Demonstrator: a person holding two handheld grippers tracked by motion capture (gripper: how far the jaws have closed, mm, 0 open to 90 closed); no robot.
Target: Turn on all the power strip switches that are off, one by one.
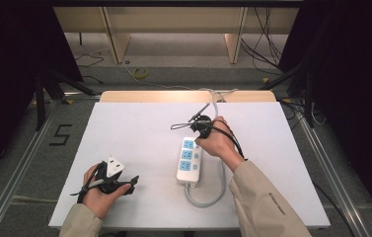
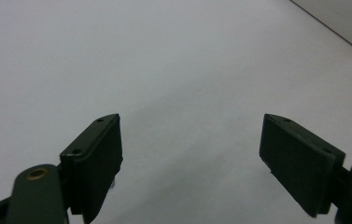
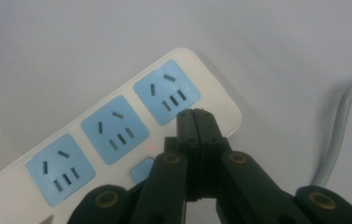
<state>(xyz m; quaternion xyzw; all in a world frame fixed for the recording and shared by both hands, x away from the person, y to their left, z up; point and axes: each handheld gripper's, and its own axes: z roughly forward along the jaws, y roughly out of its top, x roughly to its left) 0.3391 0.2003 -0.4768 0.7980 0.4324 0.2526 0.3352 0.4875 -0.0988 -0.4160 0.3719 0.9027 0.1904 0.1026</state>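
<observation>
Two grippers: both over the white table [image 1: 139,128], the left one low at lower left of the high view, the right one at centre.
Strip: a white power strip [image 1: 189,160] with three blue sockets lies just right of centre in the high view, its grey cord [image 1: 208,200] looping off its near end and back up the right side.
Right gripper [image 3: 196,116]: jaws pressed flat together with nothing between them; in its own view the tips sit just past the socket at upper right, above the small blue switch [image 3: 142,170].
Light: a faint red dot [image 3: 151,147] shows beside the switch, so I'd judge the strip is on.
Left gripper [image 2: 190,154]: jaws wide apart and empty, bare table between them, a sliver of the strip's edge at upper right of its view.
Done so far: nothing is plugged in; all three sockets are empty. The switch looks already pressed, though I can't tell whether the tips touch anything now.
Left to do: probably backing the right hand off the strip; the left hand has no part in it yet.
</observation>
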